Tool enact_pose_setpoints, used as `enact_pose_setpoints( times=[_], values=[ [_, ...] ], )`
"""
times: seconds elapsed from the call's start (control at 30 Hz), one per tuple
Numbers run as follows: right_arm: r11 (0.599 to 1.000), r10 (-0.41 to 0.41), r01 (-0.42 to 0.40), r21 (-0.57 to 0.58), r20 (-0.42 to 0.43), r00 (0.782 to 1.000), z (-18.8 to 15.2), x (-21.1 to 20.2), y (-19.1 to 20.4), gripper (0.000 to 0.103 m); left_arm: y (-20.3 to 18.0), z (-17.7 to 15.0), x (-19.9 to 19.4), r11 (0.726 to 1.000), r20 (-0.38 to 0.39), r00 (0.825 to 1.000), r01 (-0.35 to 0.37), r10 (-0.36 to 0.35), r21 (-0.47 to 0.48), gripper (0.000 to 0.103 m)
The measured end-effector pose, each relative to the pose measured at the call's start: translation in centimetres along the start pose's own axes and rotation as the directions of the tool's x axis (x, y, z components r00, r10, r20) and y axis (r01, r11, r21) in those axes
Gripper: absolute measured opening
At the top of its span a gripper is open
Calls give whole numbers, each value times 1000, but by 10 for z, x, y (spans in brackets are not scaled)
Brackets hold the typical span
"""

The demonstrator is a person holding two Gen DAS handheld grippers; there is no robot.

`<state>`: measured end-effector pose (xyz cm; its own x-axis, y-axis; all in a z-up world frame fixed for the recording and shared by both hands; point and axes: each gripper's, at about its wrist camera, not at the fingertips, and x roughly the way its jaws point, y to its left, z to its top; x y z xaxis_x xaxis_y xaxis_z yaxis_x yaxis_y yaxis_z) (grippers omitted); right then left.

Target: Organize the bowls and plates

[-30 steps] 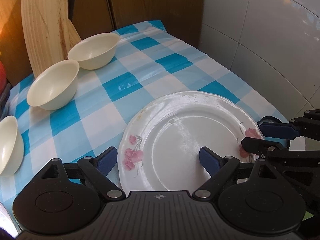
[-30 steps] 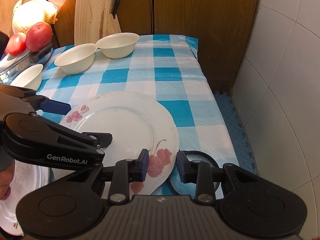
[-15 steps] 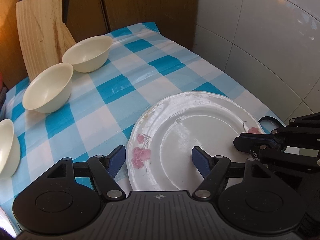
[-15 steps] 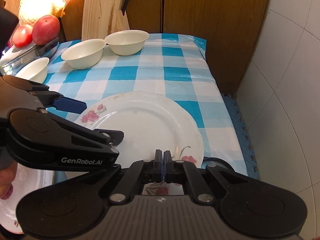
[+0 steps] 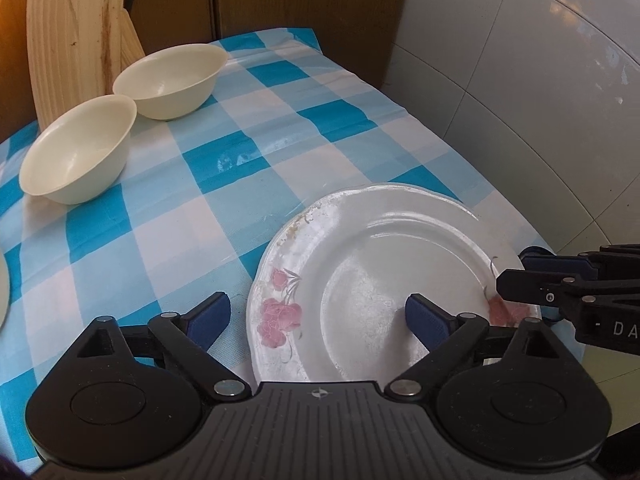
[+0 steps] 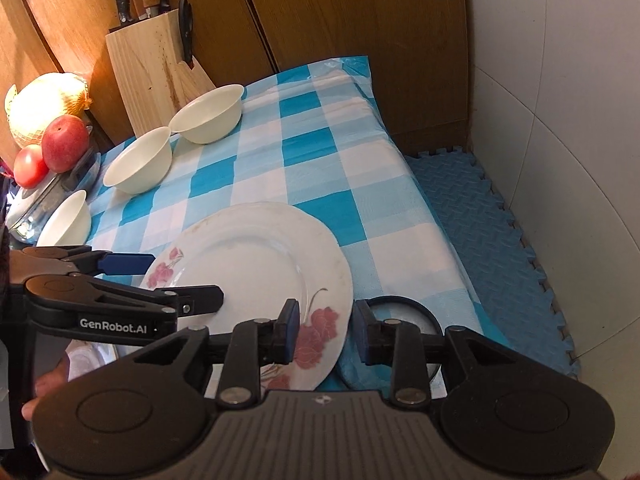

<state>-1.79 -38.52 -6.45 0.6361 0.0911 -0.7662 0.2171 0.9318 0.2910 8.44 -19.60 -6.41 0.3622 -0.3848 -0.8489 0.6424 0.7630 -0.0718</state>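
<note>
Checked tablecloth [image 6: 320, 168] under floral plate [image 6: 256, 256], right rim tilted up.

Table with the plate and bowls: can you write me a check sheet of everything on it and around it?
Surface: checked tablecloth, blue and white.
Job's things: flowered plate near the front edge; three cream bowls, upright, unstacked.
Clutter: knife block, apple, tomato, netted melon; round dark-rimmed object by the plate's right rim.
Grippers: left gripper open, astride the plate's left rim; right gripper open, astride its right rim.
Cables: nothing seen.
Surroundings: wooden cabinet doors, white tiled wall, blue foam mat.
</note>
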Motion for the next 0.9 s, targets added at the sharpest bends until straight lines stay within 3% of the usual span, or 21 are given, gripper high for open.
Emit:
enact_pose_setpoints(
  times=[0.17,0.4,0.53,0.7,0.9],
  values=[
    [974,136,-129,185,-26,990,10,4,-32,25,-2,2,1,1000,-14,1000,13,-13,5,96],
    [938,241,-232,258,-2,971,11,4,-37,25,7,4,0,999,-22,1000,21,-22,-41,98],
    [947,202,-189,258,-27,979,11,11,-30,25,1,5,0,999,-27,1000,-16,15,-38,97],
    [933,214,-218,286,47,976,18,-2,-35,25,19,11,-6,988,-32,998,48,-53,-147,89],
    [942,195,-194,274,26,981,21,-1,-28,25,14,12,-16,991,-11,1000,25,-26,-130,90]
  ],
)
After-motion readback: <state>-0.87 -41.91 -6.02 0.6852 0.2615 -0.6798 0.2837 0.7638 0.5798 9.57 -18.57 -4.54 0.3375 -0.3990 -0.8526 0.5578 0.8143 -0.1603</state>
